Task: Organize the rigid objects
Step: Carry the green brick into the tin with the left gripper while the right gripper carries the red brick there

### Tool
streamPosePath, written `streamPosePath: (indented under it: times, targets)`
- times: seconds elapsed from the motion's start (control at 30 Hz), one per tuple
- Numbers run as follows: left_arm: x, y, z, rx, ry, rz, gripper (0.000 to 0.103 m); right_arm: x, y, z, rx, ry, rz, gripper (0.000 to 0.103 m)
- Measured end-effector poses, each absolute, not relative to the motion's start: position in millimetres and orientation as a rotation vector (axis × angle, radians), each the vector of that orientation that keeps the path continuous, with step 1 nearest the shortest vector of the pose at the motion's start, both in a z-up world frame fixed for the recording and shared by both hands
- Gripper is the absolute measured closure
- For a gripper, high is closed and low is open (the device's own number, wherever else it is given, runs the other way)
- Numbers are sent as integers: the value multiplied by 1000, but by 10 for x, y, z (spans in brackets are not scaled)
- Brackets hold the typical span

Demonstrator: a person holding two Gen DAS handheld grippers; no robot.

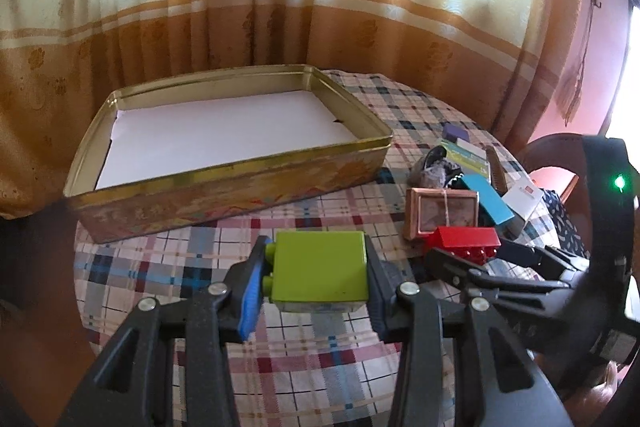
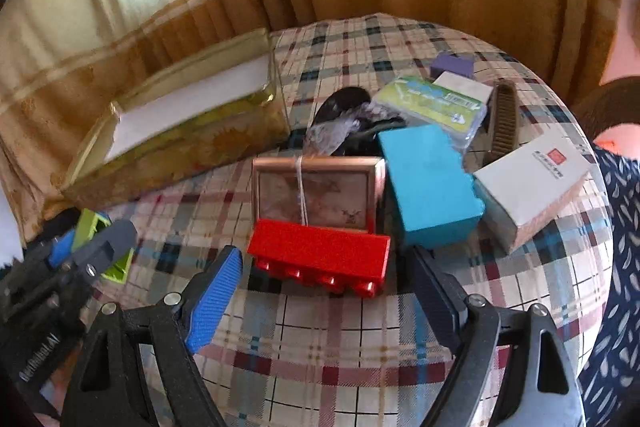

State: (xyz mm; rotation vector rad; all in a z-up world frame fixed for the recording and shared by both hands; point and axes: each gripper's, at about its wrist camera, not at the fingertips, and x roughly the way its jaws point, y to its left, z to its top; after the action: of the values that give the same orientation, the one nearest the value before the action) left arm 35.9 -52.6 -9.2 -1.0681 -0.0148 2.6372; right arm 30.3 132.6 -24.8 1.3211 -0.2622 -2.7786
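None put away: the tin looks empty, though its near side is hidden.
Left tongs: squeezing the green block.
Right tongs: wide apart around the red block.
Left to do: the pile on the counter.

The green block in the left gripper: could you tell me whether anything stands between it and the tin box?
Nothing visible does. The green block, clamped in the left gripper, faces only bare checked tablecloth before the tin box.

Tin upper left of the left wrist frame; clutter right of it; brick before the frame; box right of both.
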Motion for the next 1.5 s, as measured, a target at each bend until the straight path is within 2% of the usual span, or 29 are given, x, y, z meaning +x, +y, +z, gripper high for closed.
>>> streamPosePath:
  times: [0.07,0.2,0.37,0.63,0.83,1.0,1.27,1.5]
  targets:
    - [352,-546,-101,-1069,-15,2644,60,328,1332,-238,1320,-245,-2792,34]
    - [362,-580,-93,-1063,-16,2653,60,356,1374,-157,1333,-339,-2731,33]
    - [357,-670,-25,-1037,-24,2687,60,472,1245,254,1156,-337,-2721,33]
    - [197,-966,236,-936,-90,2854,60,127,860,669,871,-189,-2794,33]
    - [-58,-1175,263,-907,-123,2971,60,-290,517,620,785,-82,-2833,33]
    - [-292,-1230,171,-908,-84,3047,60,-503,329,497,819,-57,-2830,33]
    - [-579,-1317,9,-967,-158,3082,60,-703,161,272,846,75,-2863,33]
    - [-686,-1348,-74,-1029,-190,3083,60,-826,221,88,926,37,-2840,33]
